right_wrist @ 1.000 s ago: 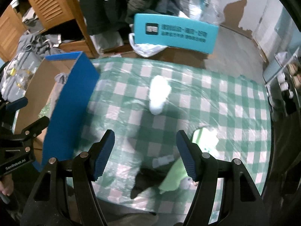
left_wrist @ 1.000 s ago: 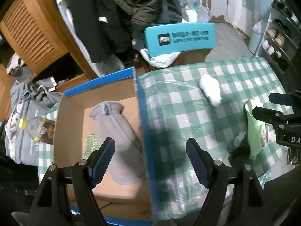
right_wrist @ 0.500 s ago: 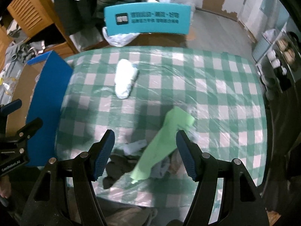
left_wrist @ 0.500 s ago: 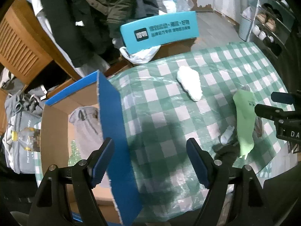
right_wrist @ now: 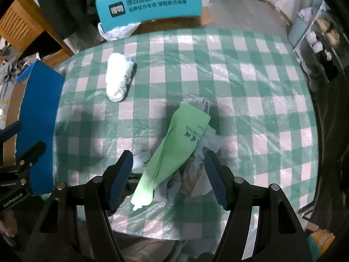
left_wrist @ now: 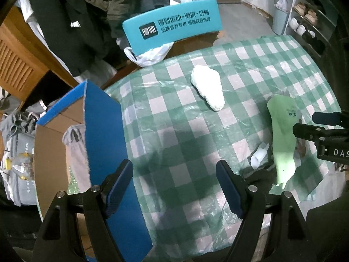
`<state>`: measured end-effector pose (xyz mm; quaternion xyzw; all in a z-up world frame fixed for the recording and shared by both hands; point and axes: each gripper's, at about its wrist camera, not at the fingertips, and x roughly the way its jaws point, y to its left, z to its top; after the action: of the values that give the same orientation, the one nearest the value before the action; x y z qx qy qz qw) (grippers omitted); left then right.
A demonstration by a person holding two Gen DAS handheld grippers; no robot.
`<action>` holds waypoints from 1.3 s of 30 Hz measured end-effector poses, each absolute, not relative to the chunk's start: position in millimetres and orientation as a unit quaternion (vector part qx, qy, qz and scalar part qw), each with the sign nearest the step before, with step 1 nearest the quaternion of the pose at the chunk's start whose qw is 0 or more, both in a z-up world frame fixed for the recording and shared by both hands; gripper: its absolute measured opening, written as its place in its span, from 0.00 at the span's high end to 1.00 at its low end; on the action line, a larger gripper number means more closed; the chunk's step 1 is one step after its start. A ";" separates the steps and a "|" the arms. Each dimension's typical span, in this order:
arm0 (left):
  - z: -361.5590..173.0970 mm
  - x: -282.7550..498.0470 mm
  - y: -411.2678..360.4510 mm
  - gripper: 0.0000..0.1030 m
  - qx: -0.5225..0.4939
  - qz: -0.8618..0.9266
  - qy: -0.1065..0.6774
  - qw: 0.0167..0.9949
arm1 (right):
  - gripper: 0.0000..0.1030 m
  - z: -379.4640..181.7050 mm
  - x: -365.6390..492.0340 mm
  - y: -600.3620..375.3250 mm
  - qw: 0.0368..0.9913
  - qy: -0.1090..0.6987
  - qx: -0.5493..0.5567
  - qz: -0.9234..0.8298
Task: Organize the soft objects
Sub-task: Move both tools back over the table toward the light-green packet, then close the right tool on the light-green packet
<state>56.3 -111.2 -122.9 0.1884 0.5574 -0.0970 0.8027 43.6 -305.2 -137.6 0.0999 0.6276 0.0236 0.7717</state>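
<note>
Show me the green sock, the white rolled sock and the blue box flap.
green sock (right_wrist: 187,135), right wrist view, printed cuff.
white rolled sock (right_wrist: 118,76), right wrist view, middle.
blue box flap (left_wrist: 104,131), left wrist view, outer face.

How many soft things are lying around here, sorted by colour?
White: 1, the rolled white bundle on the checked tablecloth.
Light green: 1, the green sock lying on top of a small heap.
Grey: 1, the grey garment inside the cardboard box.
Mixed pale and dark pieces under the sock: too tangled to count.
Total clearly countable: 3.
</note>
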 end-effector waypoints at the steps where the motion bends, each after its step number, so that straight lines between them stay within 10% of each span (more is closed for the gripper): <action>1: -124.8 57.2 -111.9 0.23 0.188 -0.097 0.559 0.802 | 0.35 -140.2 44.1 -305.7 0.768 0.631 0.104 0.022; 22: -152.6 75.2 -120.1 0.23 0.177 -0.106 0.587 0.783 | 0.35 -188.7 54.3 -303.1 0.722 0.673 0.159 0.027; 31: -160.5 81.2 -116.9 0.23 0.173 -0.104 0.596 0.777 | 0.86 -194.5 62.1 -299.9 0.721 0.671 0.167 0.033; 39: -162.6 86.4 -119.8 0.22 0.168 -0.107 0.600 0.775 | 0.92 -176.3 68.2 -298.7 0.740 0.647 0.175 0.051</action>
<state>86.4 -119.8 -162.6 0.1680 0.6004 -0.1067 0.7745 68.2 -298.7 -176.3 0.1754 0.6473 0.0505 0.7401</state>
